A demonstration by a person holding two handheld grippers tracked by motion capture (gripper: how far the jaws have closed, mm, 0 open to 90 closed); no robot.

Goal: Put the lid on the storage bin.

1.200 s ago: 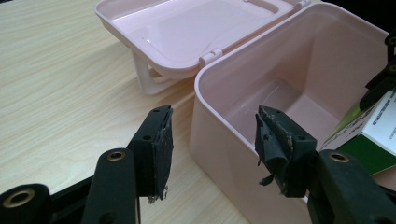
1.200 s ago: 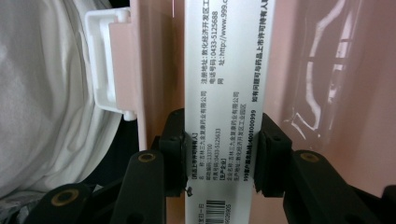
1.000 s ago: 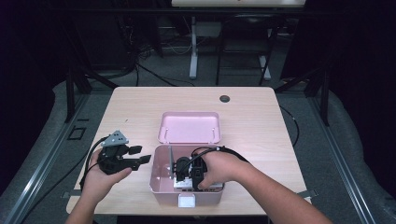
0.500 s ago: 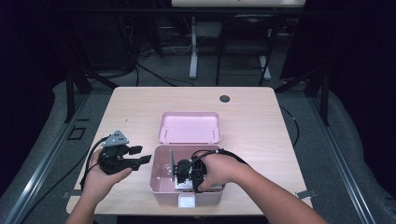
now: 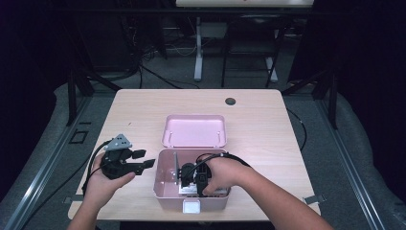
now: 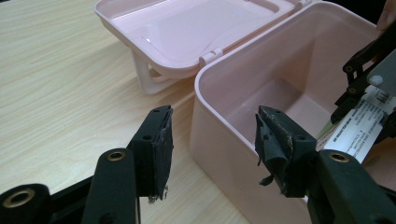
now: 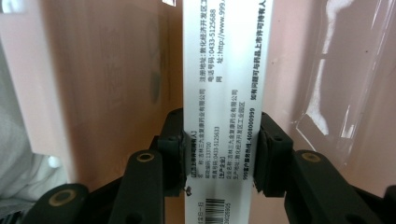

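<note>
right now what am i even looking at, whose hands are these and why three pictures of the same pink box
A person sits at a wooden table and works with a hand-held tool in each hand, each tool ending in two black jaws. The high view is shot from above the person. The other two come from small cameras riding on the tools, looking along their jaws.

On the table stands an open pink box, its lid folded back flat behind it.

The right gripper is down inside the box, its jaws pressed on both sides of a white printed carton. The left gripper waits just outside the box's left wall, jaws apart, holding nothing.
</note>
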